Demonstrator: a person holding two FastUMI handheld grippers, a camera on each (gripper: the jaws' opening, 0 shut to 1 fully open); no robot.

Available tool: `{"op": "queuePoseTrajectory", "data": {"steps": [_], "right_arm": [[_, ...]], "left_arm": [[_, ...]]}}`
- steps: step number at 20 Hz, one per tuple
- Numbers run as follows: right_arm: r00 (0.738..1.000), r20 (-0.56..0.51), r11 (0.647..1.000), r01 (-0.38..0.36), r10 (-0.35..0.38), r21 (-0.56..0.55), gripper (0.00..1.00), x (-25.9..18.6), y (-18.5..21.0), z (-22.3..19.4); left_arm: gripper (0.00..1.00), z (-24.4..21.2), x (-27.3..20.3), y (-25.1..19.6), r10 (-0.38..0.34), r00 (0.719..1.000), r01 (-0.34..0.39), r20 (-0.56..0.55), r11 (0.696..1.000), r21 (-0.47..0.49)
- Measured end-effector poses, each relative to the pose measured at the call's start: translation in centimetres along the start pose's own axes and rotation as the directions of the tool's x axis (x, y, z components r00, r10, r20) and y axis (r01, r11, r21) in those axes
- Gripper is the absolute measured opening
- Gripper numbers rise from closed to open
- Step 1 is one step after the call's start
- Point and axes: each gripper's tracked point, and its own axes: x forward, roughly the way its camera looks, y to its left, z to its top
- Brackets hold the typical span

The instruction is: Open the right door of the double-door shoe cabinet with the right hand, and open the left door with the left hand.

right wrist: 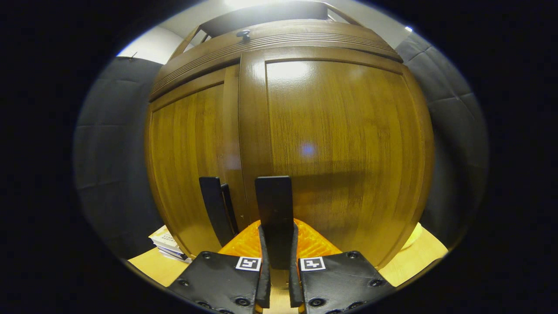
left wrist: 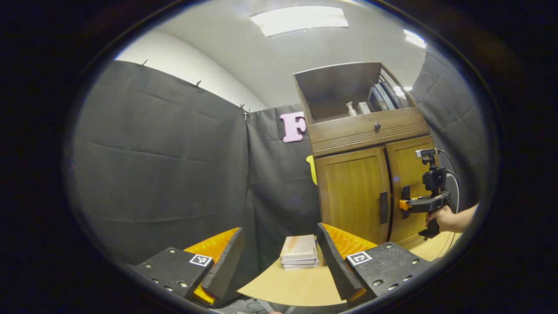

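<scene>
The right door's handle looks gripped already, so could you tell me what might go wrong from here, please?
1. The right tool is shut on the right door handle near its lower end, so the fingers may slide off as the right door swings.
2. The left door handle sits close beside it; a skewed pull could knock it.
3. The left tool hangs open well back from the left door, with a stack of books ahead of it.

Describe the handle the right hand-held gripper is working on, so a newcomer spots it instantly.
Start at the wooden shoe cabinet standing on the tabletop, then drop below its drawer to the two doors. Two black vertical handles flank the centre seam; the wanted one is the right door's handle. Unlike the left door's handle, it sits clamped in the right hand-held gripper.
</scene>
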Motion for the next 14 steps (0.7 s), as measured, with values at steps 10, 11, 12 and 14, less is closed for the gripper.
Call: {"op": "queuePoseTrajectory", "data": {"steps": [10, 11, 12, 14], "right_arm": [[1.000, 0.000, 1.000, -0.028, 0.028, 0.001, 0.16, -5.0, -0.7, 0.0], [1.000, 0.000, 1.000, -0.028, 0.028, 0.001, 0.16, -5.4, -0.9, 0.1], [1.000, -0.001, 1.000, -0.030, 0.030, 0.000, 0.16, -5.9, -1.0, 0.1], [1.000, -0.003, 1.000, -0.031, 0.031, -0.001, 0.16, -7.0, -1.5, 0.0]], "left_arm": [[0.96, 0.7, 0.2, -1.0, -0.097, 0.995, 0.098, 0.018, 0.995, -0.035], [0.96, 0.8, 0.1, -1.1, -0.110, 0.994, 0.110, 0.020, 0.993, -0.036], [0.96, 1.0, 0.1, -1.1, -0.121, 0.992, 0.122, 0.023, 0.992, -0.037], [0.96, 1.2, 0.0, -1.3, -0.146, 0.989, 0.147, 0.027, 0.988, -0.039]]}}
